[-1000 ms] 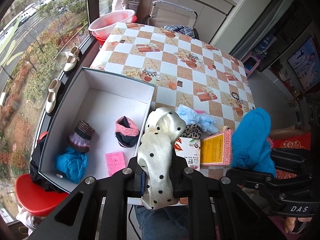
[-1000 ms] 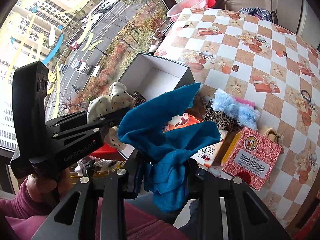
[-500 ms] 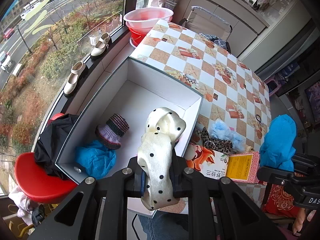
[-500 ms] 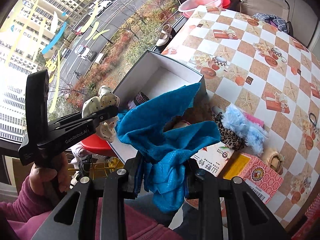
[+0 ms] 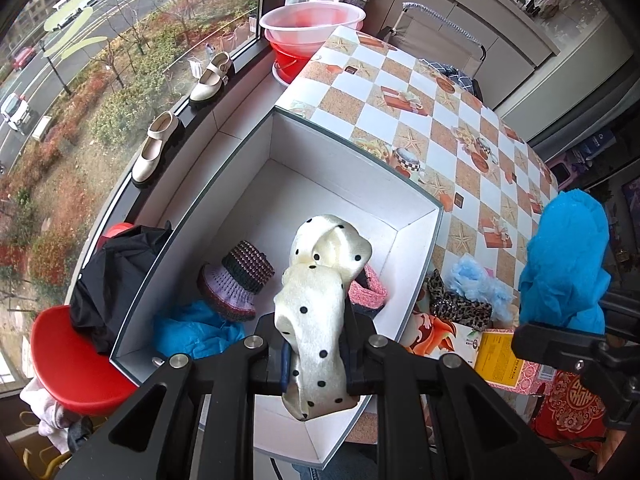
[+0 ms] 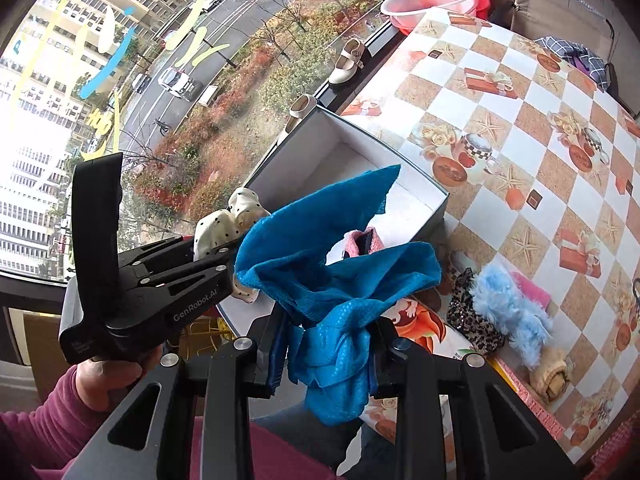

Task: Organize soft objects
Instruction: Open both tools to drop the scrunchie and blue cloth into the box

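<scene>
My left gripper [image 5: 316, 354] is shut on a cream polka-dot cloth [image 5: 320, 280] and holds it above the near end of the white box [image 5: 344, 156]. The box holds a knitted purple hat [image 5: 236, 280], a blue cloth [image 5: 192, 328] and a pink-and-dark knit piece [image 5: 370, 286]. My right gripper [image 6: 328, 354] is shut on a blue cloth [image 6: 328, 256], held to the right of the box; it also shows in the left wrist view [image 5: 568, 264]. A fluffy light-blue item [image 6: 508, 312] and a leopard-print item [image 6: 472, 320] lie on the table.
The checkered table [image 5: 440, 120] carries a pink carton [image 5: 508, 364] and an illustrated box [image 5: 444, 332] at its near edge. A red stool [image 5: 68, 364] with black fabric [image 5: 112, 276] stands left of the box. Shoes [image 5: 156, 148] and a pink basin [image 5: 312, 24] sit by the window.
Both grippers have moved left towards the box with their cloths. The polka-dot cloth now hangs over the box's inside rather than over its right wall.
</scene>
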`<control>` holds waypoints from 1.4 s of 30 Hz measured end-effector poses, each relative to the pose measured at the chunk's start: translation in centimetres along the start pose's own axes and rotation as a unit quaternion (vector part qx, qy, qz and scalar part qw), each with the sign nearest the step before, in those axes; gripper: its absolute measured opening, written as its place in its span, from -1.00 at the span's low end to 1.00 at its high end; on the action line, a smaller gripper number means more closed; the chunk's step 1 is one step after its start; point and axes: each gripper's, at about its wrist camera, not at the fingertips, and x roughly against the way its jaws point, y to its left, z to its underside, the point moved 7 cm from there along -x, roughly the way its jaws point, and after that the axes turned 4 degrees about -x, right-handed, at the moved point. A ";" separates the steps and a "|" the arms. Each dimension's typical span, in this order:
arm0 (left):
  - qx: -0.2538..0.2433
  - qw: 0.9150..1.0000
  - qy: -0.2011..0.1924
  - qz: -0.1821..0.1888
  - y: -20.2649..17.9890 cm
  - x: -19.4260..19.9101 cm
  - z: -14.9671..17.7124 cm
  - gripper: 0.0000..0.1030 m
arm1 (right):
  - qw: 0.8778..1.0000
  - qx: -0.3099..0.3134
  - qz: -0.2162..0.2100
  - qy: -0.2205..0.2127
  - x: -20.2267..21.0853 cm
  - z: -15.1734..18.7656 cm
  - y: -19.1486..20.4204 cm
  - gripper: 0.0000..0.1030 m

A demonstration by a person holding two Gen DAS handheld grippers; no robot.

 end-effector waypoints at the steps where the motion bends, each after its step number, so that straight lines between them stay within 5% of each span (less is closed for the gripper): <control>1: 0.000 1.000 0.003 -0.001 0.1 -0.3 -0.2 -0.61 | 1.000 0.000 0.000 0.003 -0.3 -0.3 0.1 -0.38; 42: -0.009 0.998 0.061 -0.022 3.0 -6.2 -1.4 -0.60 | 0.996 0.004 0.033 0.084 -7.7 -4.4 -0.2 -0.38</control>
